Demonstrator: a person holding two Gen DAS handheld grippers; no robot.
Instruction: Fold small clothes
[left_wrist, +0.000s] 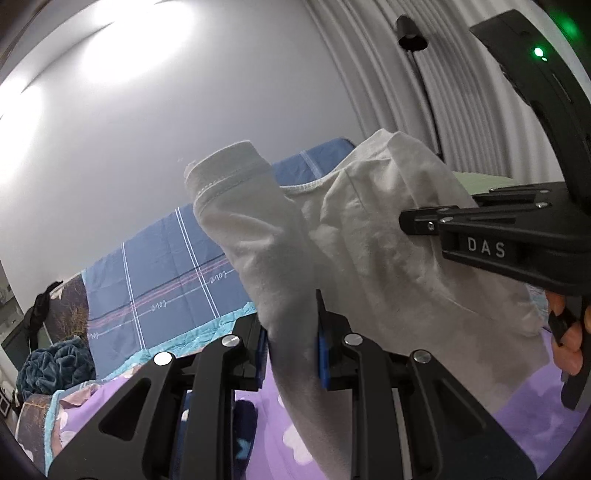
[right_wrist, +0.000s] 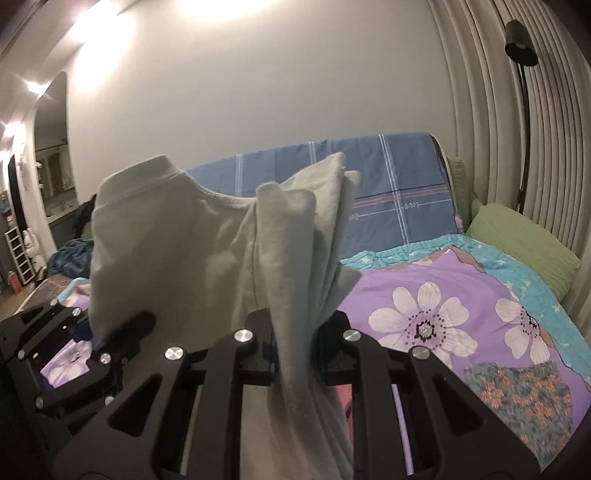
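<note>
A small white garment (left_wrist: 369, 236) hangs in the air above the bed, stretched between both grippers. My left gripper (left_wrist: 291, 343) is shut on one bunched end of it, and the cloth rises past the blue pads to a hemmed edge. In the left wrist view my right gripper (left_wrist: 410, 221) comes in from the right, its tips buried in the other end. In the right wrist view my right gripper (right_wrist: 295, 343) is shut on a folded bunch of the white garment (right_wrist: 177, 251), and my left gripper (right_wrist: 125, 328) shows at the lower left under the cloth.
Below lies a bed with a purple flowered cover (right_wrist: 443, 306) and a blue checked sheet (right_wrist: 388, 192) against the wall. A green pillow (right_wrist: 524, 243) sits at the right by the curtain, with a black floor lamp (right_wrist: 521, 40). Dark bundled fabric (left_wrist: 55, 365) lies at the bed's left.
</note>
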